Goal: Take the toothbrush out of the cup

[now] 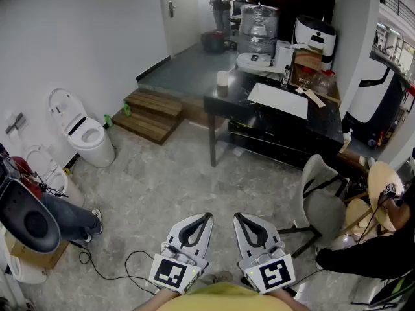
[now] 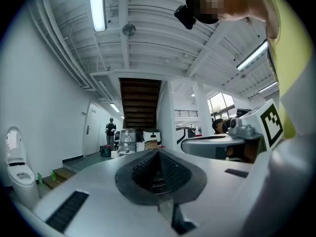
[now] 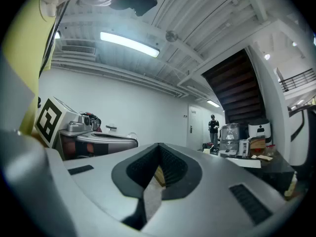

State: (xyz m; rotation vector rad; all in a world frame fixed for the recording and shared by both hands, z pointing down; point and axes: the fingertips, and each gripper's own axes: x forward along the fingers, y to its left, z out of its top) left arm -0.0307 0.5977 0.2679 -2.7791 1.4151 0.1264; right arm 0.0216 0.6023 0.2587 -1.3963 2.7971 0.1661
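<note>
Grey marbled floor (image 1: 175,180) fills the near and middle ground.

- Left hand-held gripper (image 1: 207,216): near, just left of centre, close to the person's body, held level. Jaws are pressed together with nothing between them.
- Right hand-held gripper (image 1: 237,217): just beside the left one and also level. Jaws are fully closed and empty.
- Table (image 1: 217,101): dark, far right of centre, well apart from both grippers, carrying papers and boxes.
- White cup (image 1: 222,78): upright on the table's far left corner. It is too small to tell whether it holds the toothbrush.
- Toilet (image 1: 87,135): white, against the left wall.
- Wooden steps (image 1: 150,114): between the toilet and the table.
- Chair (image 1: 322,203): grey, near right.
- Standing person (image 1: 222,2): far, beyond the table.
</note>
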